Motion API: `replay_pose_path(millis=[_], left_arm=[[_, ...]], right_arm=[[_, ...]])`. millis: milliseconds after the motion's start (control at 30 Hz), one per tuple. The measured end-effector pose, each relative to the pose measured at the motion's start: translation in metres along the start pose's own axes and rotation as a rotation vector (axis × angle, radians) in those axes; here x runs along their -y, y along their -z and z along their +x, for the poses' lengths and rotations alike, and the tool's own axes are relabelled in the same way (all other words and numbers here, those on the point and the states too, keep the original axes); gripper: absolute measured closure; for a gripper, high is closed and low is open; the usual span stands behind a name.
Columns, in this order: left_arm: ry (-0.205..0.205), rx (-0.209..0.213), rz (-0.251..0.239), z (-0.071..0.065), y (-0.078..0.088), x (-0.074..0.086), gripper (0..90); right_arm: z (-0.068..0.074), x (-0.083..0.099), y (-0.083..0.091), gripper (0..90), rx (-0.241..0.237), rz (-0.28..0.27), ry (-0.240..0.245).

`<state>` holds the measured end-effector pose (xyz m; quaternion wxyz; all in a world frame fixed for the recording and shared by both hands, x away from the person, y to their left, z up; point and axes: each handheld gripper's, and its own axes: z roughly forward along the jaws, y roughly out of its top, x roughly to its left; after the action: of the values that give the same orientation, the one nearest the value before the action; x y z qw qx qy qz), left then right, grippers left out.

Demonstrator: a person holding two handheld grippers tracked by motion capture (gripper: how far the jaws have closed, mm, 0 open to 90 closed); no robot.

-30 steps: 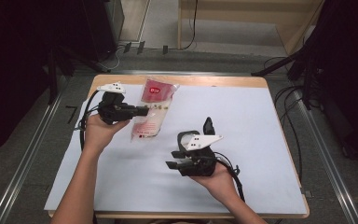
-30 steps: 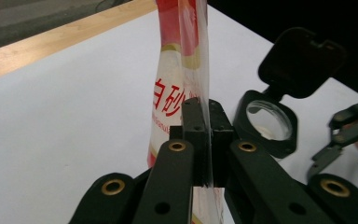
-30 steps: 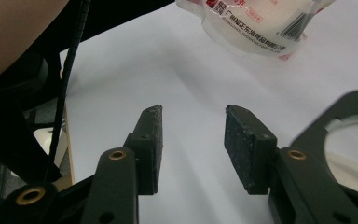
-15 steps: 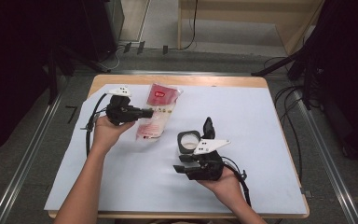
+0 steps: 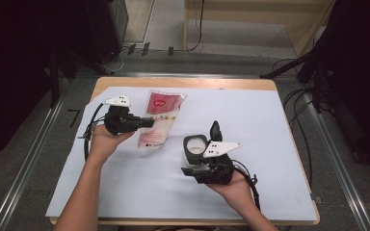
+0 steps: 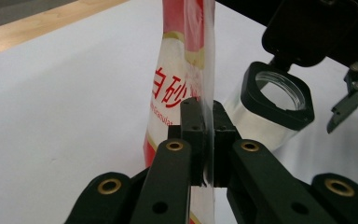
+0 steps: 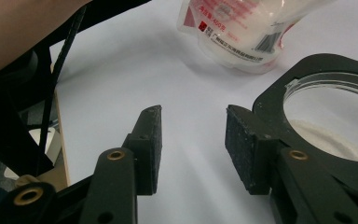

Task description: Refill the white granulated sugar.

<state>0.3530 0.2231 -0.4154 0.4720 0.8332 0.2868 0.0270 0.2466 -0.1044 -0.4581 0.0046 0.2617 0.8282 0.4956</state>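
My left gripper (image 5: 147, 123) is clamped tight, pointing right, while my right gripper (image 7: 193, 147) holds its jaws parted.

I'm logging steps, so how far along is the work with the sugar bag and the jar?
Done: the jar stands on the table with its flip lid open, some white contents inside. In hand: the left gripper is shut on the sugar bag's edge; the bag lies on the mat. The right gripper is open beside the jar. Left, likely: lifting the bag and pouring.
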Motion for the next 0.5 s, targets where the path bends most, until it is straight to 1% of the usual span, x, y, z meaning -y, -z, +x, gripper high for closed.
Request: replay_pose_path(millis=[33, 133, 167, 267, 300, 333, 400, 433, 500], left_arm=[[-0.004, -0.002, 0.0, 0.0, 0.001, 0.002, 88.6], [0.003, -0.001, -0.005, 0.0, 0.005, 0.007, 88.1], [0.009, 0.006, -0.008, 0.0, 0.007, 0.009, 87.4], [0.008, -0.002, -0.016, -0.001, 0.013, 0.013, 86.7], [0.005, -0.006, -0.009, -0.001, 0.015, 0.014, 86.5], [0.004, -0.015, -0.015, -0.001, 0.016, 0.016, 86.5], [0.014, -0.004, -0.014, 0.0, 0.019, 0.018, 86.4], [0.017, -0.006, -0.018, 0.0, 0.02, 0.019, 86.1], [0.011, 0.001, -0.02, -0.001, 0.022, 0.02, 84.9]], right_arm=[[0.0, 0.0, 0.0, 56.5, 0.004, 0.004, 0.005], [0.0, 0.0, 0.0, 56.5, 0.006, 0.009, 0.012], [0.0, 0.0, 0.0, 56.6, 0.007, 0.01, 0.013], [0.0, 0.0, -0.002, 56.6, 0.002, 0.011, 0.016], [0.0, -0.001, -0.002, 56.6, 0.001, 0.011, 0.019], [0.0, -0.001, -0.003, 56.5, 0.001, 0.011, 0.021], [0.0, -0.001, -0.004, 56.6, 0.0, 0.018, 0.026], [0.0, -0.001, -0.004, 56.6, 0.001, 0.019, 0.027], [-0.001, -0.002, -0.005, 56.7, 0.002, 0.021, 0.024]])
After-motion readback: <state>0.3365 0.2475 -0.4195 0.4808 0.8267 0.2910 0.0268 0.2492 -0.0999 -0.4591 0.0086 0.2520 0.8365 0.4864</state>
